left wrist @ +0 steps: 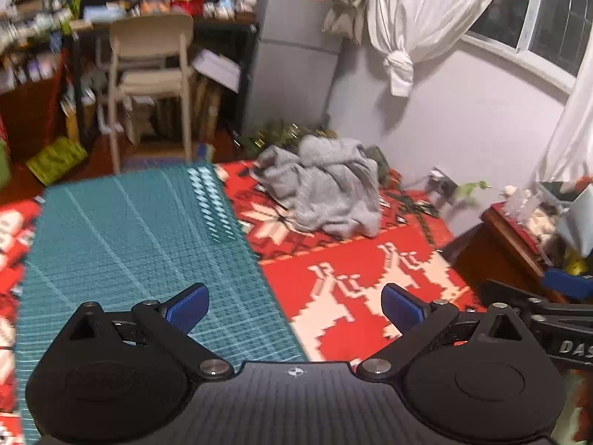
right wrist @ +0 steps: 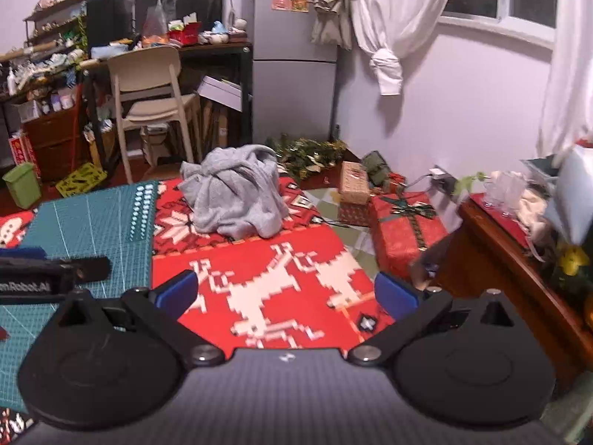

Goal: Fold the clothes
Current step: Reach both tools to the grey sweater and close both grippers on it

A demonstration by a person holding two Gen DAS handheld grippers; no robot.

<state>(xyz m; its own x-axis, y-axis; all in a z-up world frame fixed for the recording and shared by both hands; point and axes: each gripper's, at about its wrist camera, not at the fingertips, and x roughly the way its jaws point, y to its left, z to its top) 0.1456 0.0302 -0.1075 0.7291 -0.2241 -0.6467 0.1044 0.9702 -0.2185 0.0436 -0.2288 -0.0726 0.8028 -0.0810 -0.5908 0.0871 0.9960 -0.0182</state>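
Red blanket (right wrist: 259, 278), crumpled grey garment (right wrist: 237, 200), both grippers (left wrist: 295, 306) (right wrist: 283, 294) spread, empty

Both wrist views face forward — sharing grey garment (left wrist: 326, 185).

Dim warm indoor light, strong fisheye bending, left view motion-blurred.

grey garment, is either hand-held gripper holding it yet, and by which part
Nothing is held. Both the left hand-held gripper and the right hand-held gripper are open and empty, and the grey garment lies crumpled on the red blanket, apart from both.
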